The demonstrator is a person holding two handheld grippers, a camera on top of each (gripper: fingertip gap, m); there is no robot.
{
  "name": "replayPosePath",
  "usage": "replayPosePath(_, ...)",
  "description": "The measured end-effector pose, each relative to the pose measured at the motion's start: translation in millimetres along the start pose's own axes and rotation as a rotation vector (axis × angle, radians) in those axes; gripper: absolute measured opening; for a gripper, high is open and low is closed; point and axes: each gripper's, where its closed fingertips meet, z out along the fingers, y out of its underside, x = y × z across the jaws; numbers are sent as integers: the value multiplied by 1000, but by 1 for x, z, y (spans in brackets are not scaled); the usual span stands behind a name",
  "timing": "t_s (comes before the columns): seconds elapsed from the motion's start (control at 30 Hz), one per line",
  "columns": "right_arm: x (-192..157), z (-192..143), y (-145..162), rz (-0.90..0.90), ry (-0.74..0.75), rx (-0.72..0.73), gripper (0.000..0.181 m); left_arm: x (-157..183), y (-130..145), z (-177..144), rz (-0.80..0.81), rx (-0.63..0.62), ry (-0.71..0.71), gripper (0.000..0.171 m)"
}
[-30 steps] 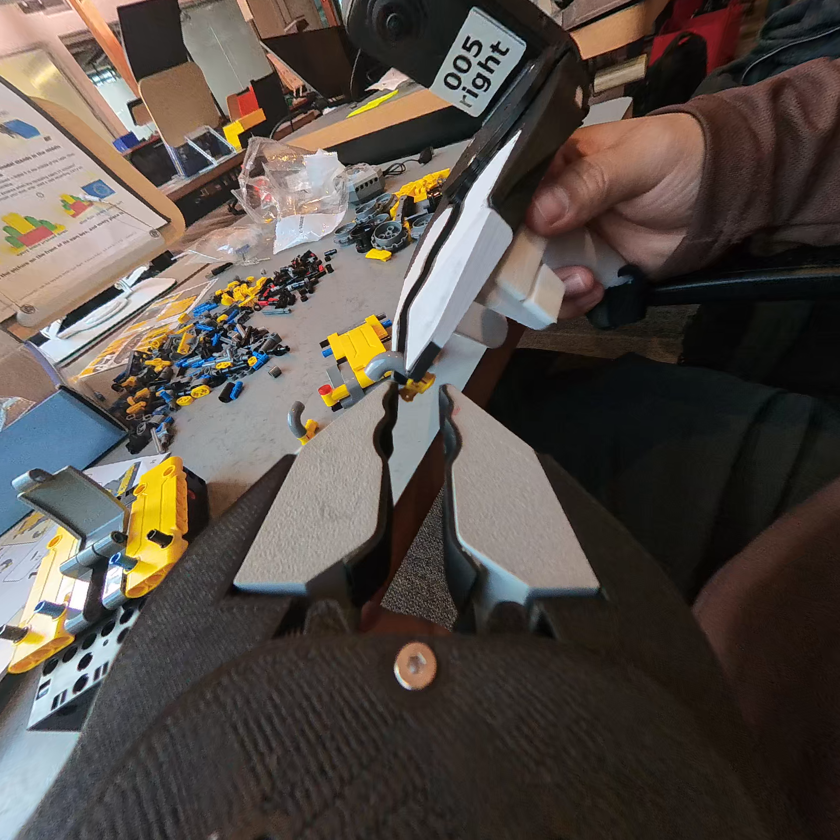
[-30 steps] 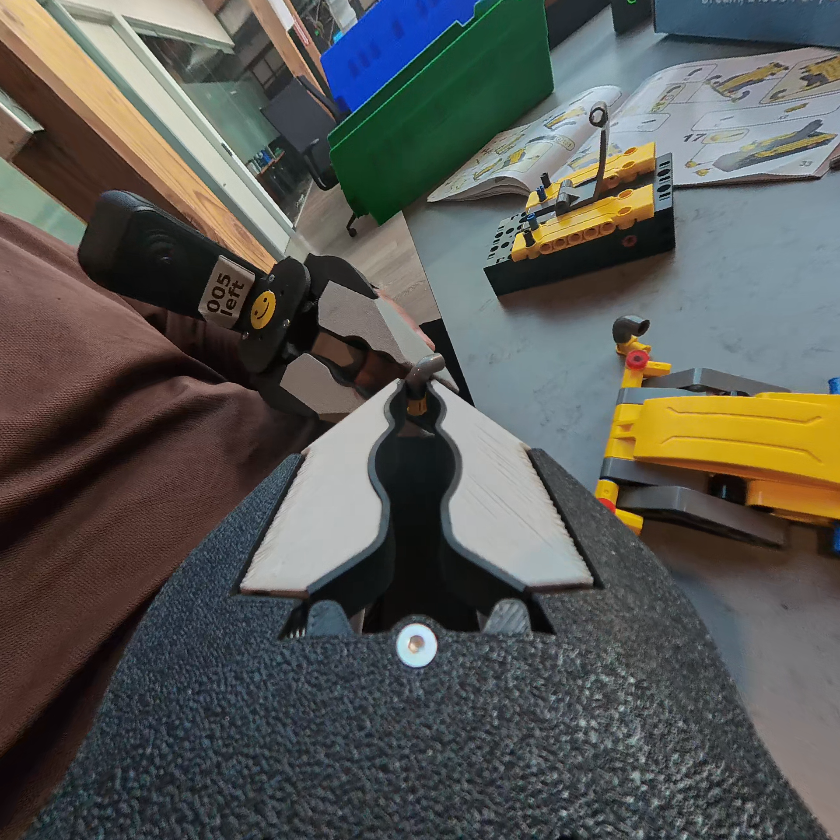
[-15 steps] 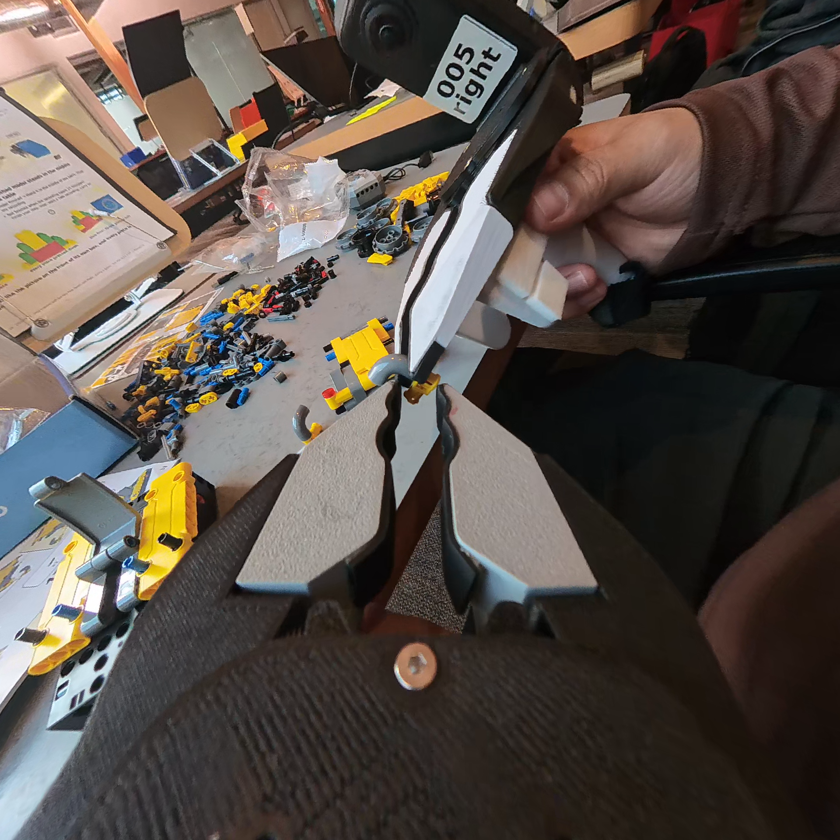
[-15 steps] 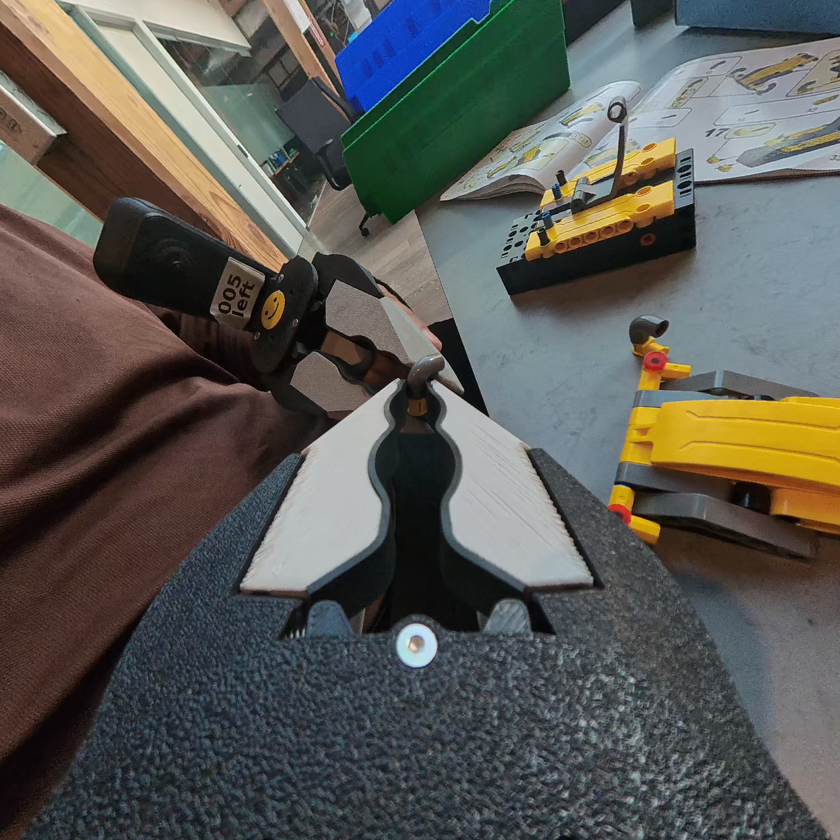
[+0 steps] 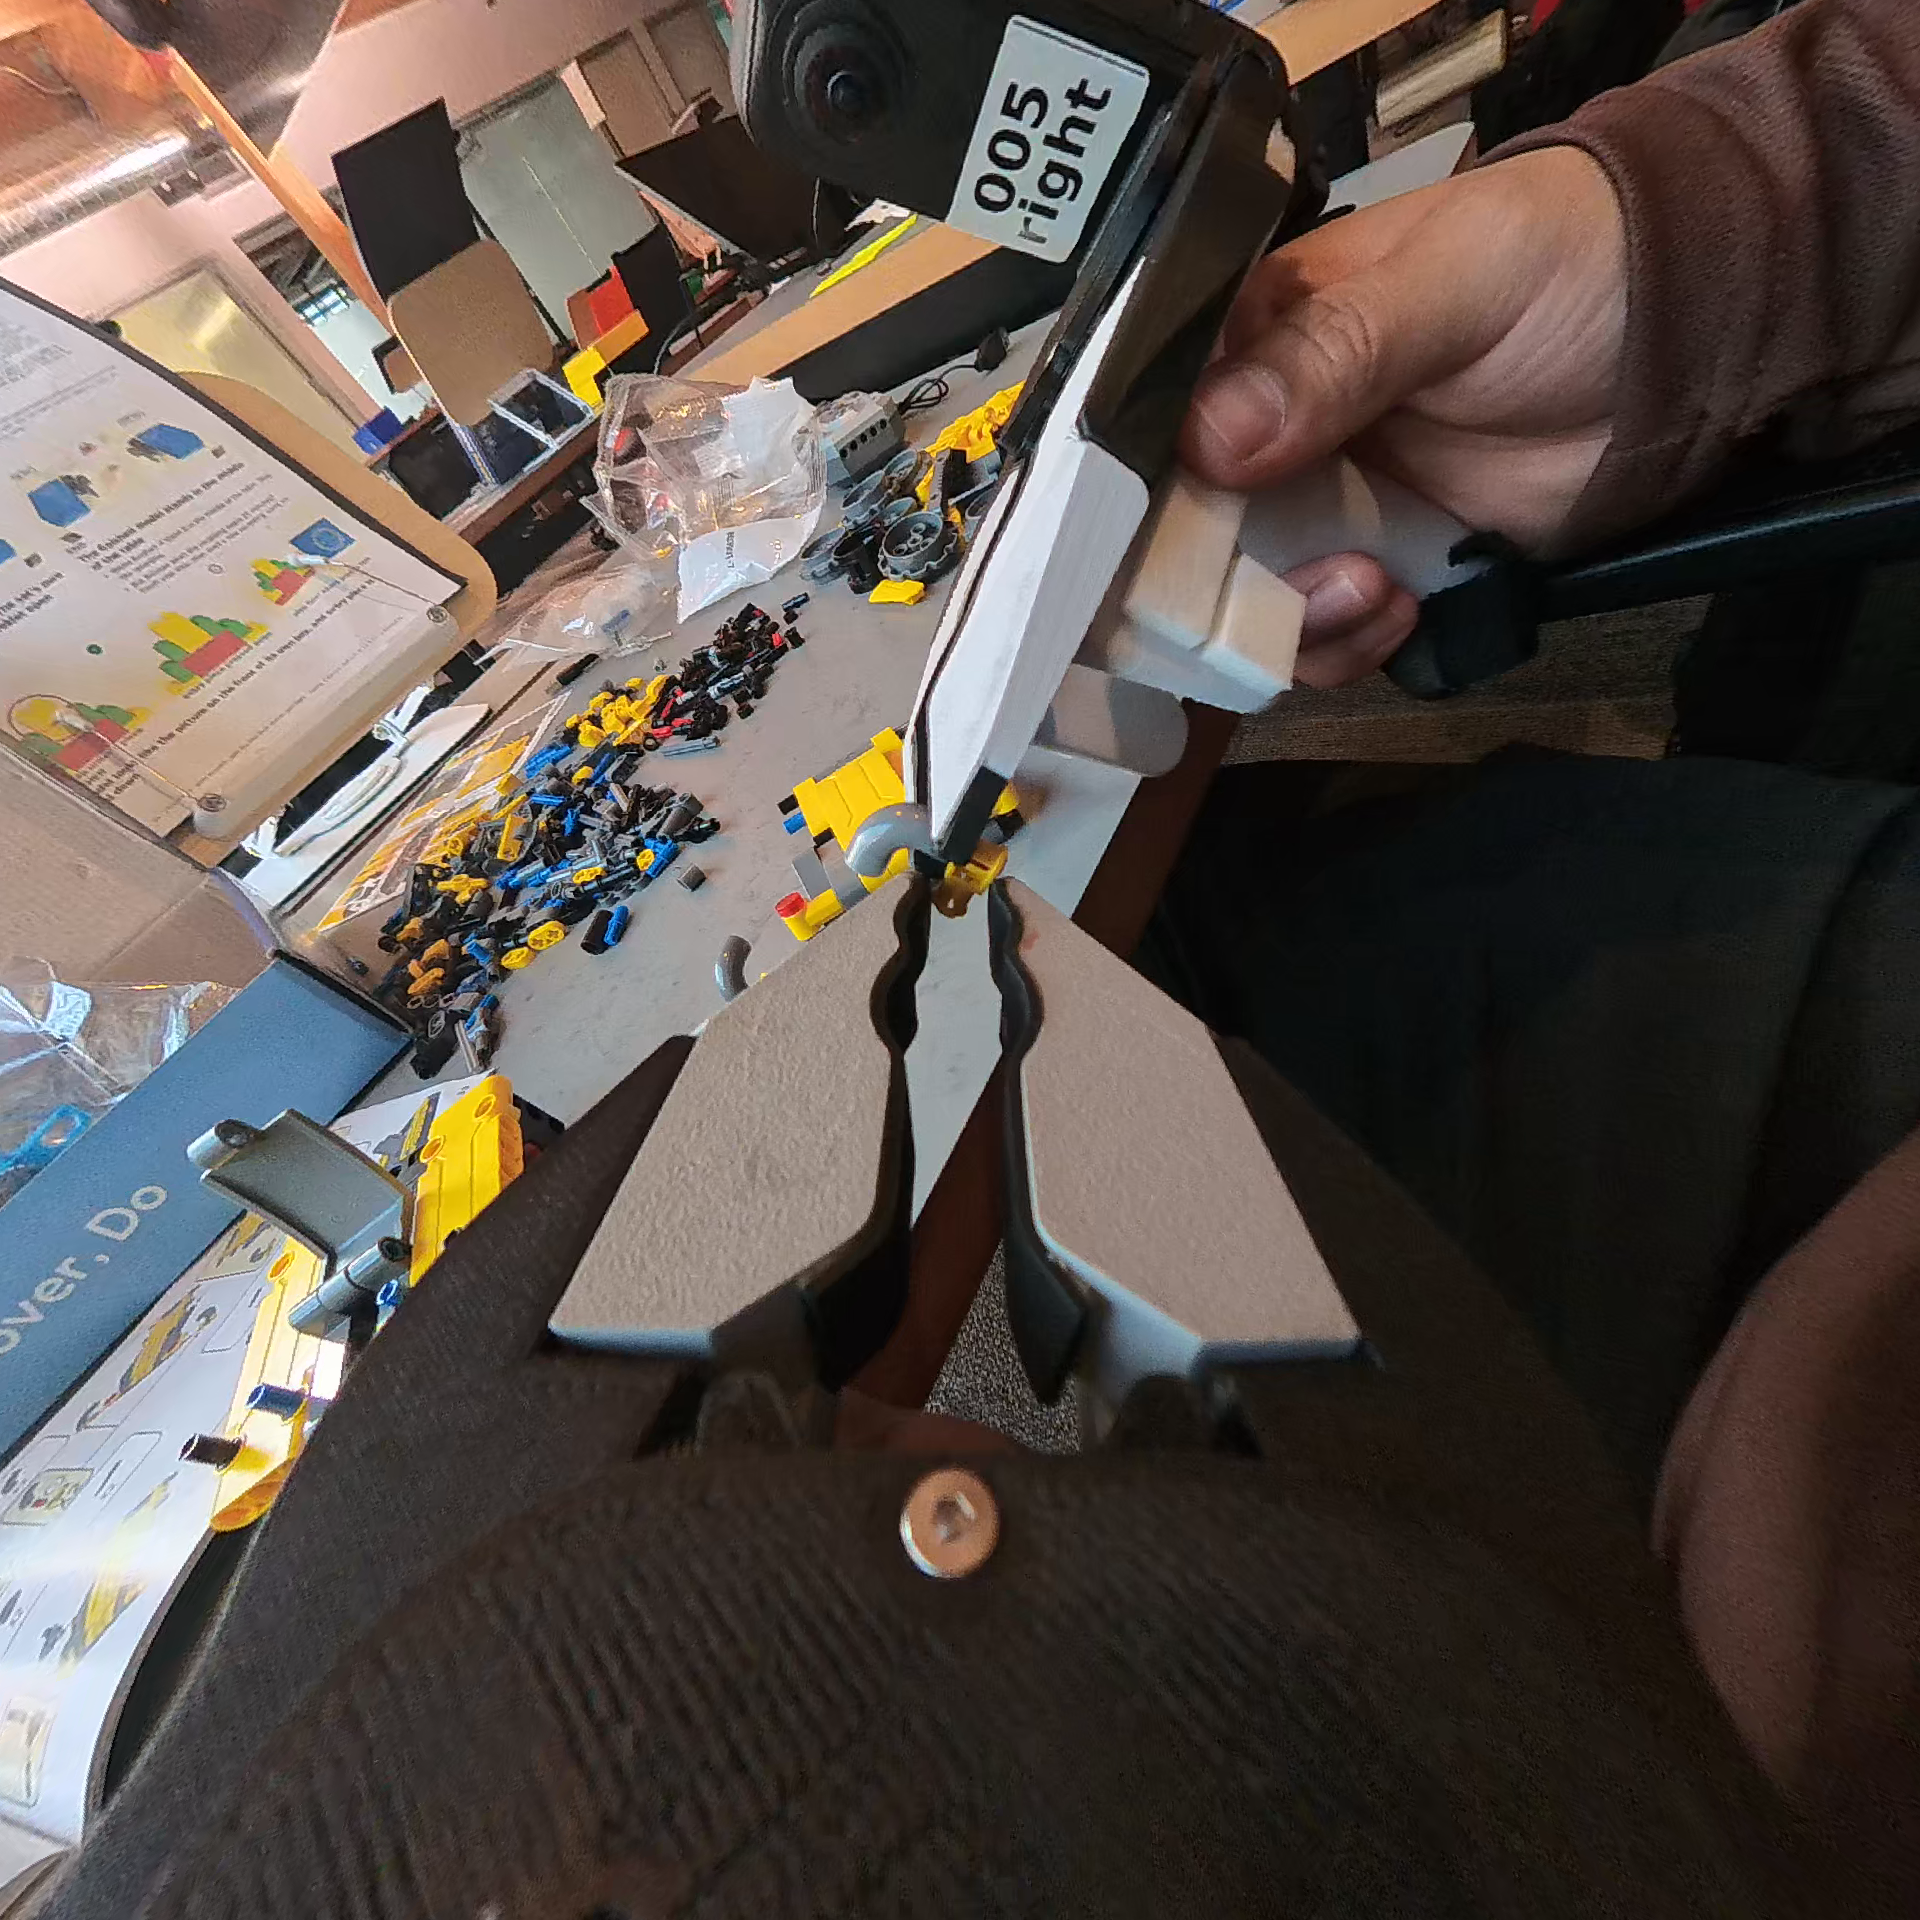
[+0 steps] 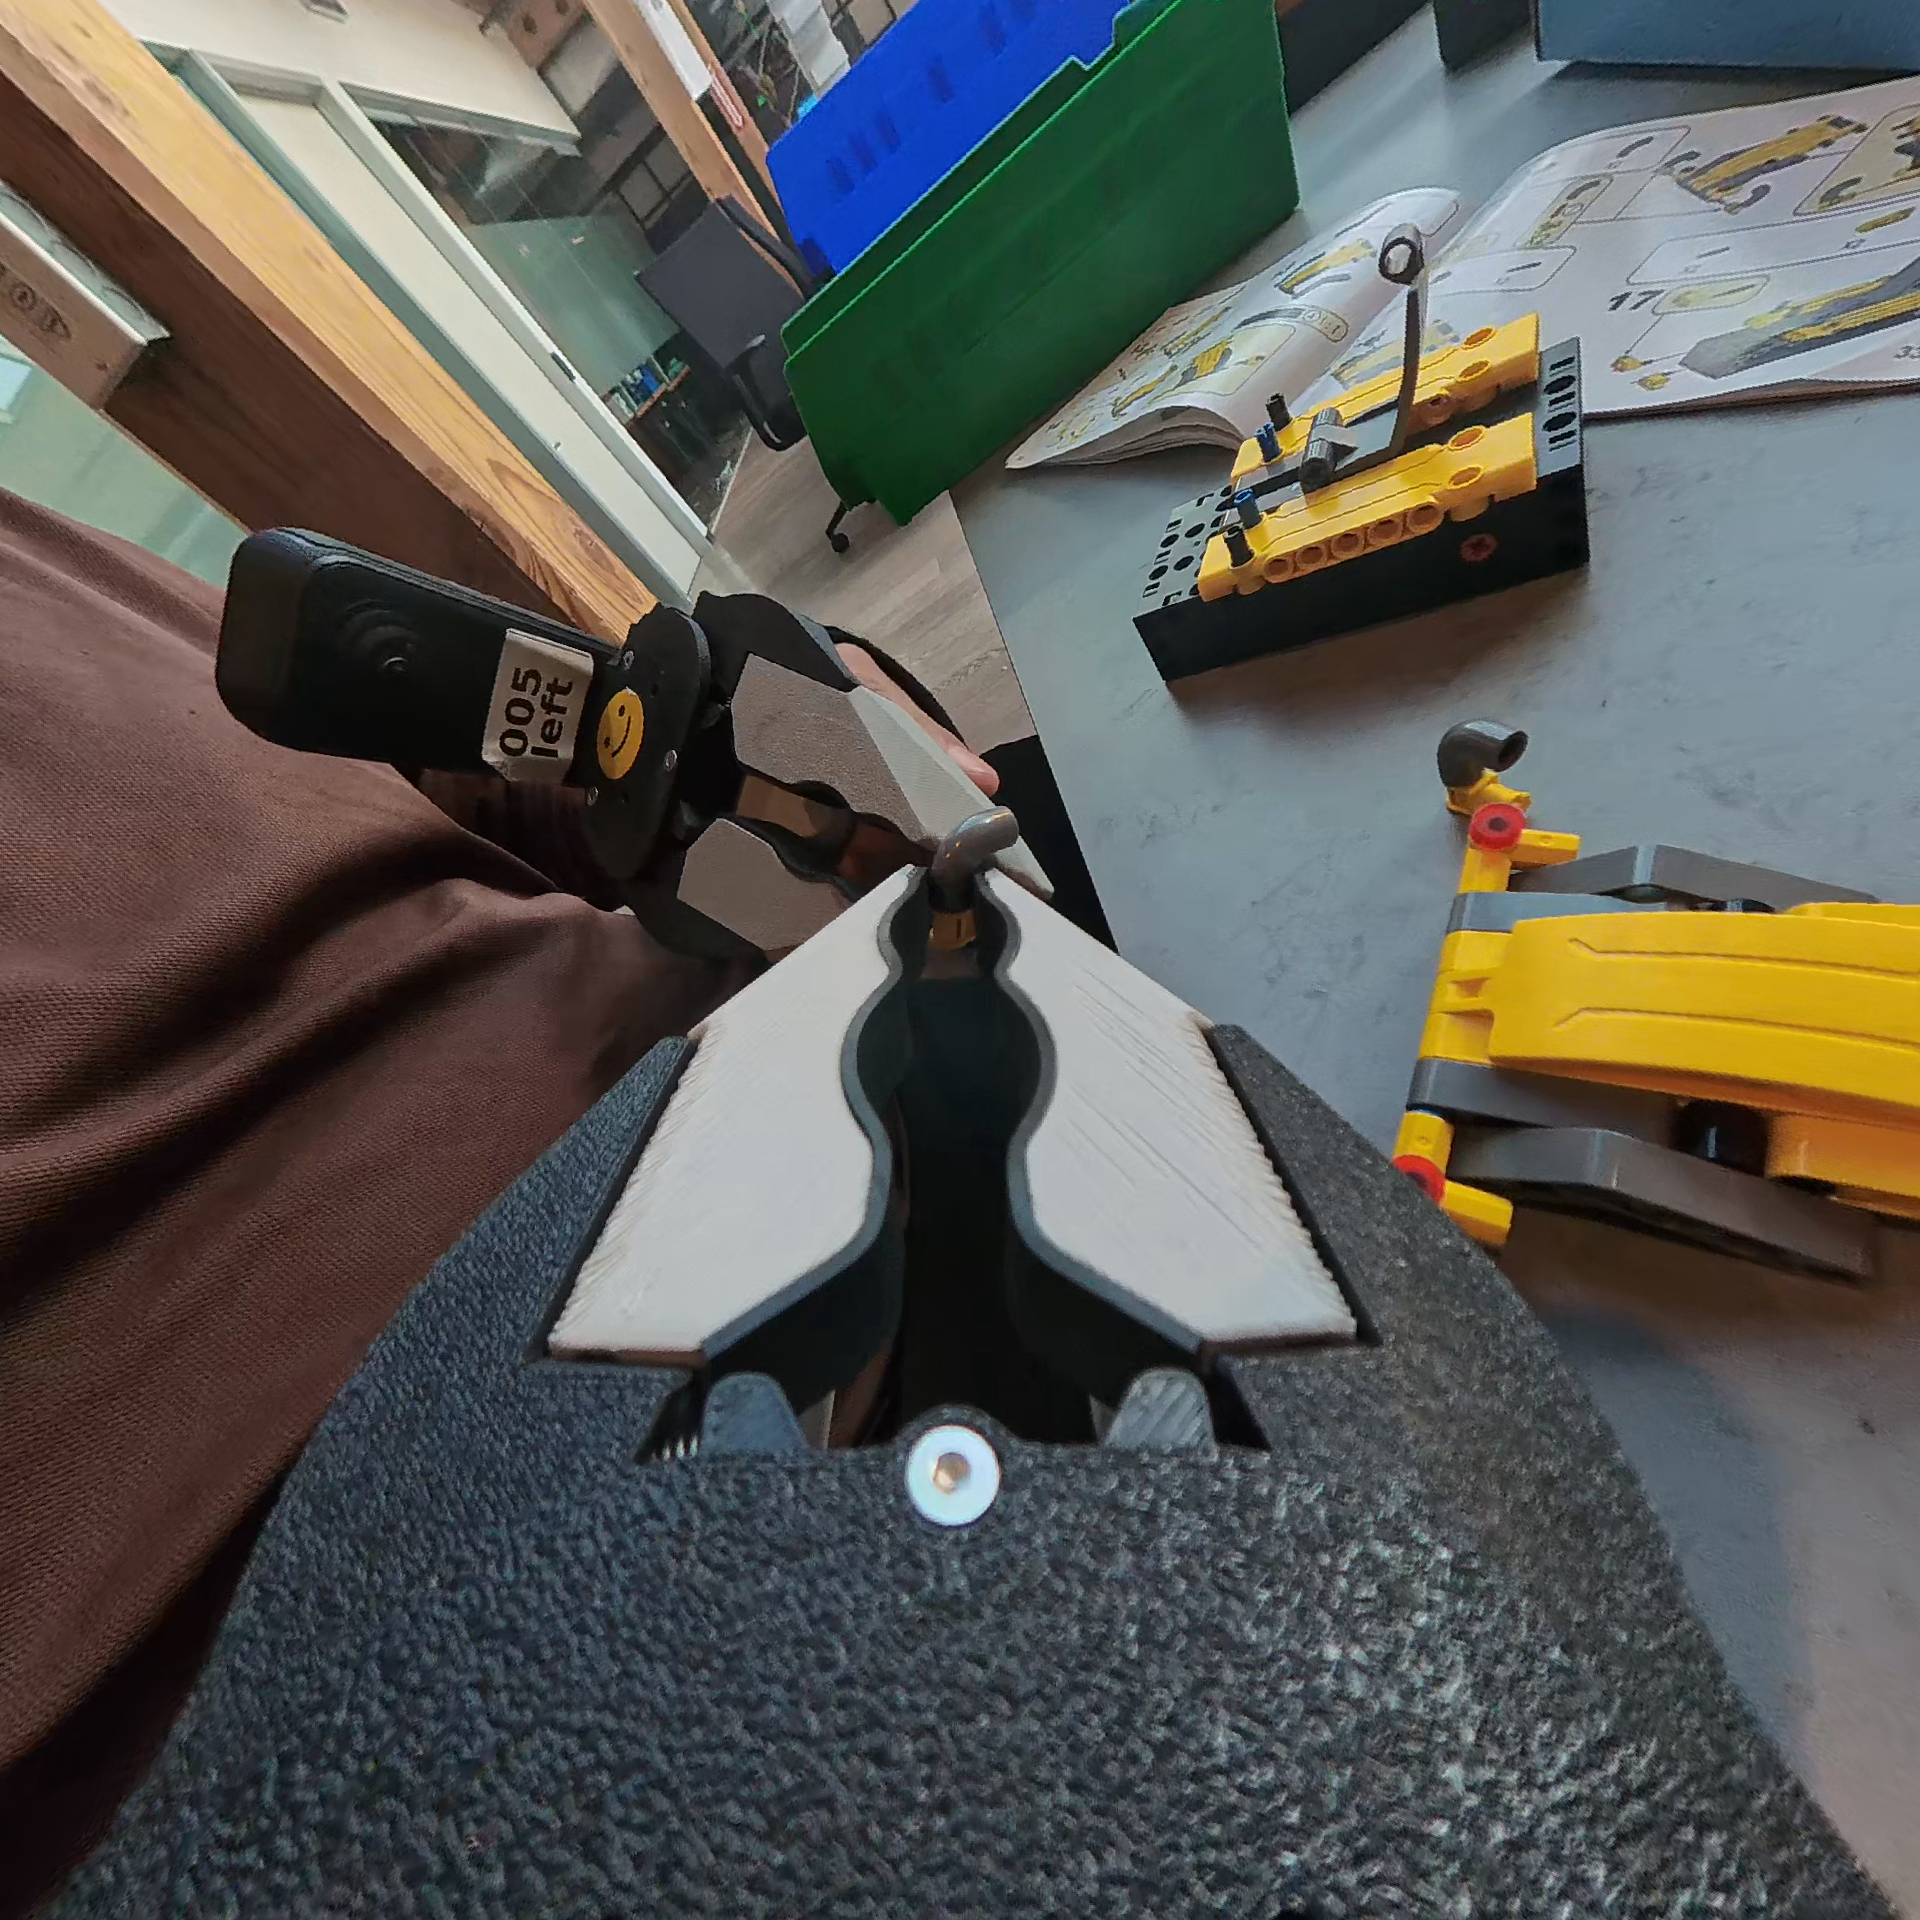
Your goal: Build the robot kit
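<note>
My right gripper (image 6: 951,888) is shut on a small piece, a grey elbow (image 6: 975,834) on a yellow connector, and holds it in the air off the table's near edge. In the left wrist view the right gripper (image 5: 951,831) comes down from above with a hand on its handle. The grey elbow (image 5: 881,837) and yellow connector (image 5: 971,868) stick out at its tip. My left gripper (image 5: 956,899) is open by a narrow gap, its tips just below and either side of the yellow end. Its fingers (image 6: 831,727) show apart in the right wrist view.
On the grey table (image 6: 1299,831) lie a large yellow and grey assembly (image 6: 1662,1029), a loose grey elbow piece (image 6: 1481,753), a black and yellow build (image 6: 1382,520), an open booklet (image 6: 1662,208) and a green bin (image 6: 1039,260). Several small parts (image 5: 582,821) and a plastic bag (image 5: 707,468) lie farther off. My two grippers' fingertips are within a few centimetres of each other.
My left gripper's jaws have narrowed a little and its tips sit closer to the yellow end of the piece. The right gripper keeps its hold and has barely moved.
</note>
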Motion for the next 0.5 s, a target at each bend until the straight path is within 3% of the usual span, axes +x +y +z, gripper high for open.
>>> replayPosePath(0.37, -7, -2, -14, 181, -132, 98, 8, -8, -13, -5, -24, 51, -48, 8)
replayPosePath(0.5, -7, -2, -17, 175, -131, 115, 8, -8, -16, -6, -121, 67, -15, 17)
